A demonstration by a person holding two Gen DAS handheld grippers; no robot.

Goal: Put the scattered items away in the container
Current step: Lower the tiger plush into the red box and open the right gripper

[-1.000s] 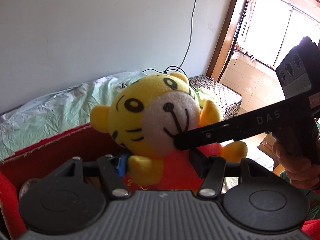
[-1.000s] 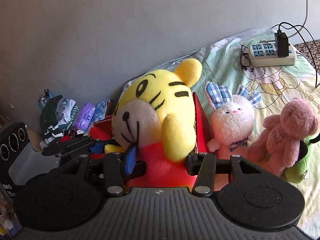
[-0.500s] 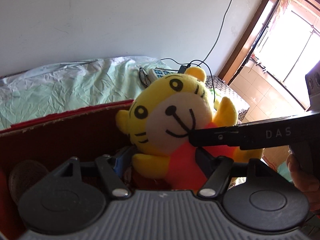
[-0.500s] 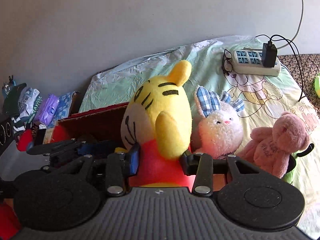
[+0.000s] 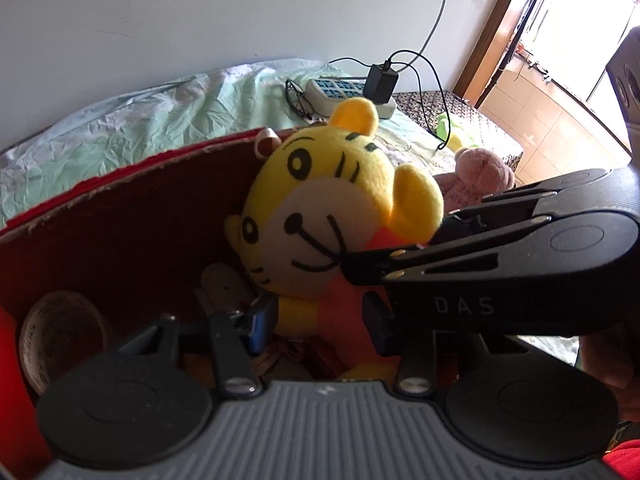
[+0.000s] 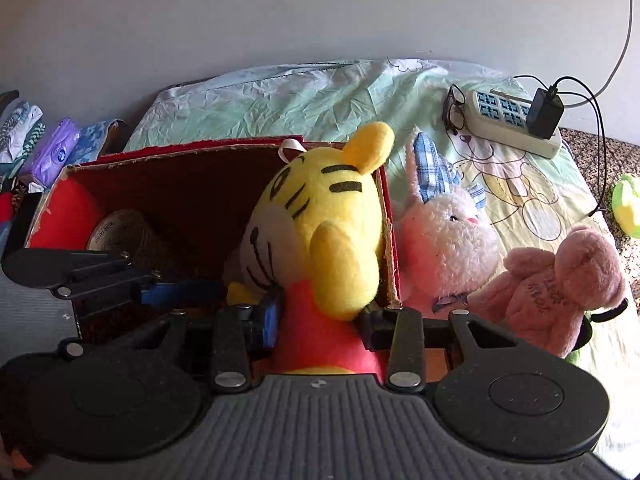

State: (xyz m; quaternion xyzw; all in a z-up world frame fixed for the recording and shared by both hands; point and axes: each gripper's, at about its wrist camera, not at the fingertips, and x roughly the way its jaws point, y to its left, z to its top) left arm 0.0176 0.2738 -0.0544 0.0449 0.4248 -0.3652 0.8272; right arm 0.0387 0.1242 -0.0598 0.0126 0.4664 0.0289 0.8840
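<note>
Red box (image 6: 224, 148) sits at left on the bed (image 6: 320, 96), a round tin (image 6: 120, 236) lying inside it. Left gripper (image 5: 318, 320) reaches into the box; its fingers have just been closing and press the tiger toy (image 5: 320, 216) at its red body. Tiger toy upright at the box's right wall, partly inside. Right gripper (image 6: 320, 322) clamps the same red body, fingers narrowed and closing. Right of the box: white rabbit (image 6: 444, 240) touching the wall, then pink bear (image 6: 560, 280). Power strip (image 6: 508, 120) farther back.
</note>
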